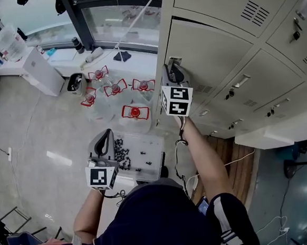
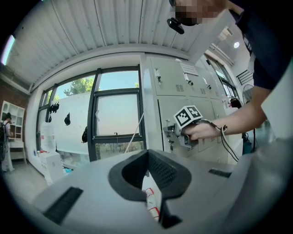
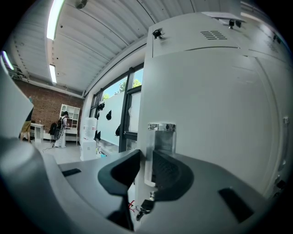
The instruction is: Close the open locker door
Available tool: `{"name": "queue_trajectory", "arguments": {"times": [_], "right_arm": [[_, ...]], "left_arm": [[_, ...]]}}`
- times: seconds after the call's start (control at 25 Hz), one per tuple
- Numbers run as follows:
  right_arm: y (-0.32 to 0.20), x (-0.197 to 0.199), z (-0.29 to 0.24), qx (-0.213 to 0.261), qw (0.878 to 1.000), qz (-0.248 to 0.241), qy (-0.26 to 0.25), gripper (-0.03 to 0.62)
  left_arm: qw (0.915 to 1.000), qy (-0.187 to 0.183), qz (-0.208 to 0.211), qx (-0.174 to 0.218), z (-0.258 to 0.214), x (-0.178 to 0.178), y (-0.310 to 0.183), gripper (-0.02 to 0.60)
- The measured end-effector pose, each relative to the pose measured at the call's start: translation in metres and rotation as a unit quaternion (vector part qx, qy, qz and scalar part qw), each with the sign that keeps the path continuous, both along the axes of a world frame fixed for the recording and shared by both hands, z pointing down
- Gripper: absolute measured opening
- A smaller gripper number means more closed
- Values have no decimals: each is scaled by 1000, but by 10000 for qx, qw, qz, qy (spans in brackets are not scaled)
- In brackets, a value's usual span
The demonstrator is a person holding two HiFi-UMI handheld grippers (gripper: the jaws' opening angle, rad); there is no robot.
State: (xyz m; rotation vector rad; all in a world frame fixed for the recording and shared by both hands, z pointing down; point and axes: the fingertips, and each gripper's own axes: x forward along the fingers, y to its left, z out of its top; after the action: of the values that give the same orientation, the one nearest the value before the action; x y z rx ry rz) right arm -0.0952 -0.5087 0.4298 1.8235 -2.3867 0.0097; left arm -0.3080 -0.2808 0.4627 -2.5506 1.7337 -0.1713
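Note:
The grey locker door (image 1: 212,62) stands at the left end of the locker bank, with a dark gap along its top edge. Its metal handle plate (image 3: 160,137) sits at the door's free edge, and a key (image 3: 145,206) hangs below it. My right gripper (image 1: 173,73) is shut on this handle (image 1: 174,61), the plate caught between the two dark pads (image 3: 167,171). My left gripper (image 1: 106,141) hangs lower and to the left, away from the lockers, shut with nothing in it. The left gripper view shows the right gripper (image 2: 183,130) at the door.
Several big water bottles with red caps (image 1: 116,88) stand on the floor left of the lockers. A clear bin of small black parts (image 1: 140,157) lies below me. A white cabinet (image 1: 41,72) stands by the window. A person (image 3: 62,128) stands far off in the room.

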Motion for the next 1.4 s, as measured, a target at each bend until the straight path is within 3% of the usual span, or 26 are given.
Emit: {"name": "queue_trajectory", "arguments": {"times": [0.48,1.0,1.4], "right_arm": [[-12,2,0,2,10000,63,51,81],[-24,5,0,-18,9999,130,15,78],[-29,6,0,-38,9999,107,-37,74]], "left_arm": [[9993,134,341,76,-7,25,-28,3],[9992,221,306,87,-9,25,-36,3],[9994,25,328,77,-5,22,-37,3]]}}
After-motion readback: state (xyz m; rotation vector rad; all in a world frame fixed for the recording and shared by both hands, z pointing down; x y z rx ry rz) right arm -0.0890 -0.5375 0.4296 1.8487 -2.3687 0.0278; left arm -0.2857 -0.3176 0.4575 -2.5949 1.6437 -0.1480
